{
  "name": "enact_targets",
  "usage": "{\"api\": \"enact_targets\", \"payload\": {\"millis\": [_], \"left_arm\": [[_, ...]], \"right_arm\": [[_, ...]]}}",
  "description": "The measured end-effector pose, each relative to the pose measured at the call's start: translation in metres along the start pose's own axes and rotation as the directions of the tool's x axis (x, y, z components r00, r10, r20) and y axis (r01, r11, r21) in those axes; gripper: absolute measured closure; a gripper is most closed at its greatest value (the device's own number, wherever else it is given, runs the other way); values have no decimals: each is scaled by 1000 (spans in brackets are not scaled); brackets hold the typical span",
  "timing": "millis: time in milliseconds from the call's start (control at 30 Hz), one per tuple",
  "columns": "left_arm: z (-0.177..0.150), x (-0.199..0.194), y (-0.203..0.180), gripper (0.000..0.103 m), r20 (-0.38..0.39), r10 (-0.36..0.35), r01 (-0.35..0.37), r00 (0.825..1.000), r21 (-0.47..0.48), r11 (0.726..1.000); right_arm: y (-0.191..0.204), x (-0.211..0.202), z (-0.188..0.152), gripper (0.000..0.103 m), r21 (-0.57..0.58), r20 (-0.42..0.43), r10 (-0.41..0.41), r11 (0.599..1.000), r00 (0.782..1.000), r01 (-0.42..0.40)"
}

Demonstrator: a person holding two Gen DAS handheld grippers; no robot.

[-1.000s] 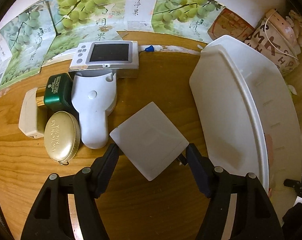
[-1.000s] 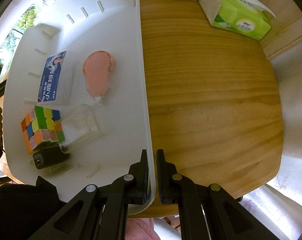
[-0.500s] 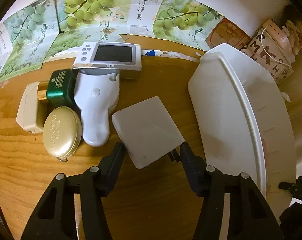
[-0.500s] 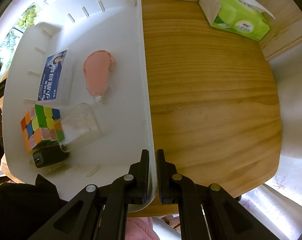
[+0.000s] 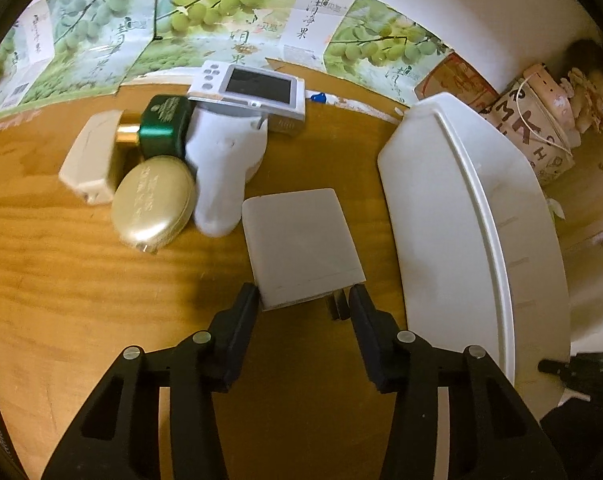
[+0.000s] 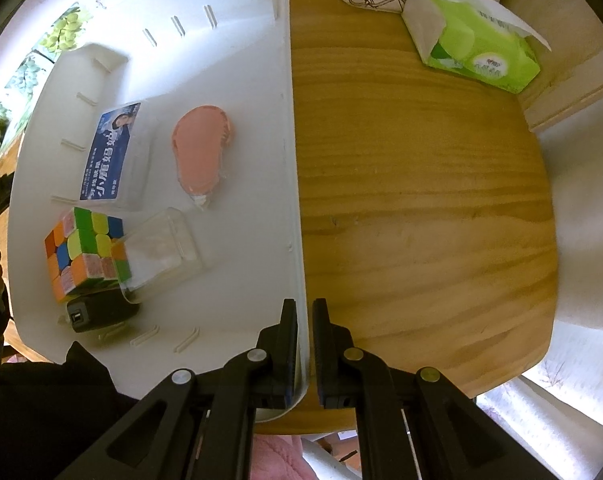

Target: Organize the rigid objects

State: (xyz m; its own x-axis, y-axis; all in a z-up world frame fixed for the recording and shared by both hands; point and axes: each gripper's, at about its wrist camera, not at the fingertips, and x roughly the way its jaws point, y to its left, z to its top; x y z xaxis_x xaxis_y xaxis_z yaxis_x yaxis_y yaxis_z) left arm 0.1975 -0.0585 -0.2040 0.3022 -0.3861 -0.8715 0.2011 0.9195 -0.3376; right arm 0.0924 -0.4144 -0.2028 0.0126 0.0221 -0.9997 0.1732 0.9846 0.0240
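The left hand-held gripper had just been closing, its jaws set around the near end of the flat white square charger block, the left pad touching it and the right just beside its prongs. The block lay on the wooden table between the white plastic bin and a gold oval case. The right hand-held gripper was pressed together on the bin's thin side wall, near the table's front edge.

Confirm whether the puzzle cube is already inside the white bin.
Yes, the right wrist view shows the puzzle cube lying on the white bin floor beside a clear plastic box.
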Motion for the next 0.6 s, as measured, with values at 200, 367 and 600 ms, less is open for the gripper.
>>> {"api": "enact_targets", "payload": {"millis": [200,367,600], "left_arm": [[-20,-14,11,53,4,-3,3,1000,-55,998],[-38,-26,10,53,-1,21,-21,1000,-51,998],[-56,-39,6,54,32,10,-7,999,-98,995]], "right_arm": [[6,-4,0,96,-27,8,5,1000,1000,-4],[12,-7,0,96,-51,15,-2,999,1000,3],[19,-10,-4,96,-80,28,2,997,1000,1]]}}
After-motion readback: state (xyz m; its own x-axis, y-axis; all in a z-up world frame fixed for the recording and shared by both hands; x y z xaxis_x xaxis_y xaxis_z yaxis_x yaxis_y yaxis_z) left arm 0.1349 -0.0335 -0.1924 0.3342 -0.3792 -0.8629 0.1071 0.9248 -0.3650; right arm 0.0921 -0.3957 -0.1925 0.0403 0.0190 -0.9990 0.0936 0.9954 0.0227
